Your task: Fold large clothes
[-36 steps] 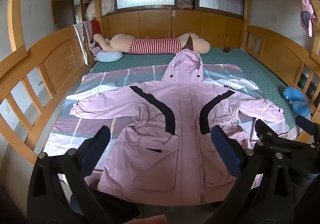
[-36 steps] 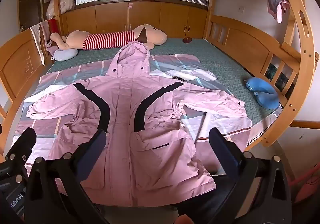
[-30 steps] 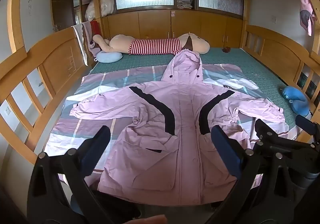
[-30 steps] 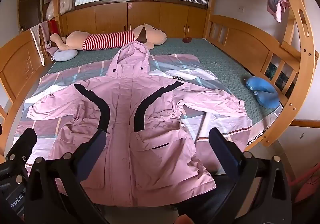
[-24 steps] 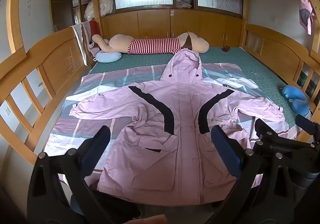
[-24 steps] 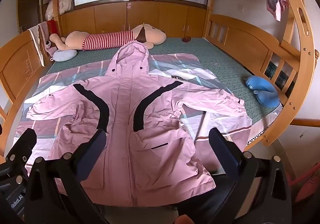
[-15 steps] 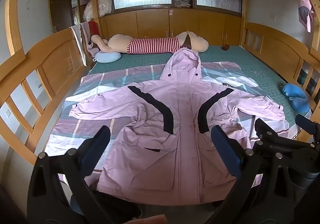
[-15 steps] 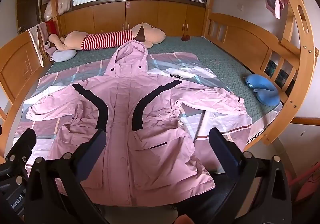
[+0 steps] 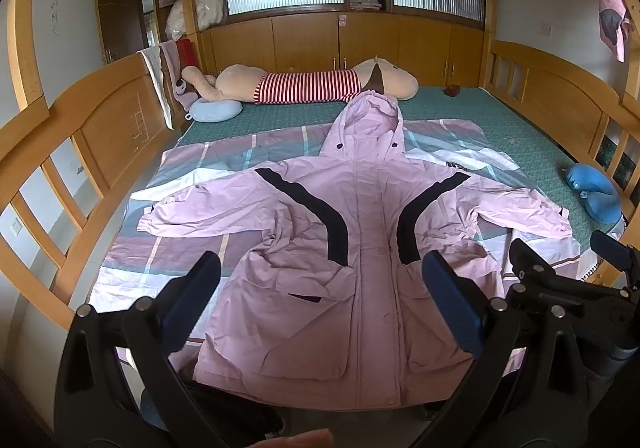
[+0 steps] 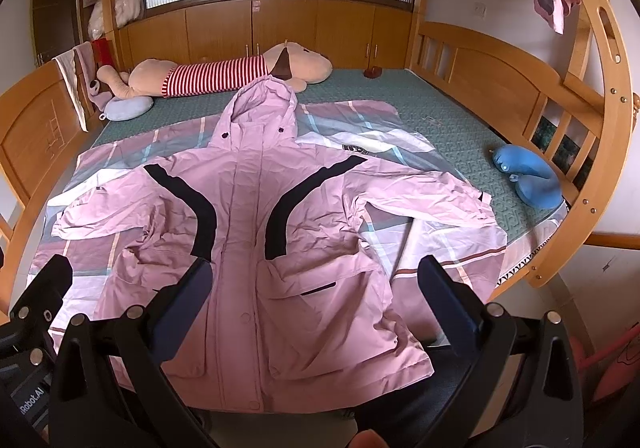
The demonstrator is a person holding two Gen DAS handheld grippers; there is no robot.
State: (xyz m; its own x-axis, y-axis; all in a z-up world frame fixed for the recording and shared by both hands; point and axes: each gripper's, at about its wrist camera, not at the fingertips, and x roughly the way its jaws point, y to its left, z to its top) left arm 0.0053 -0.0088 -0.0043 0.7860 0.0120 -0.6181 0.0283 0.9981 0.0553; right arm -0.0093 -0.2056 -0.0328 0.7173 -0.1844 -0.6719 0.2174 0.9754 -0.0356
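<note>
a pink hooded jacket (image 9: 360, 232) lies front-up and spread flat on a striped sheet (image 9: 208, 168) over a wooden-framed bed (image 9: 100, 128), sleeves out to either side, hood toward a striped plush toy (image 9: 304, 88) along the far edge. the left gripper (image 9: 320, 296) and right gripper (image 10: 312, 296) both hover above the hem at the bed's near edge, jaws spread wide and holding nothing (neither touches the fabric). a blue neck pillow (image 10: 528, 180) sits near the right rail.

left view: jacket (image 9: 360, 248) slightly lower; right view: jacket (image 10: 256, 240) slightly left
</note>
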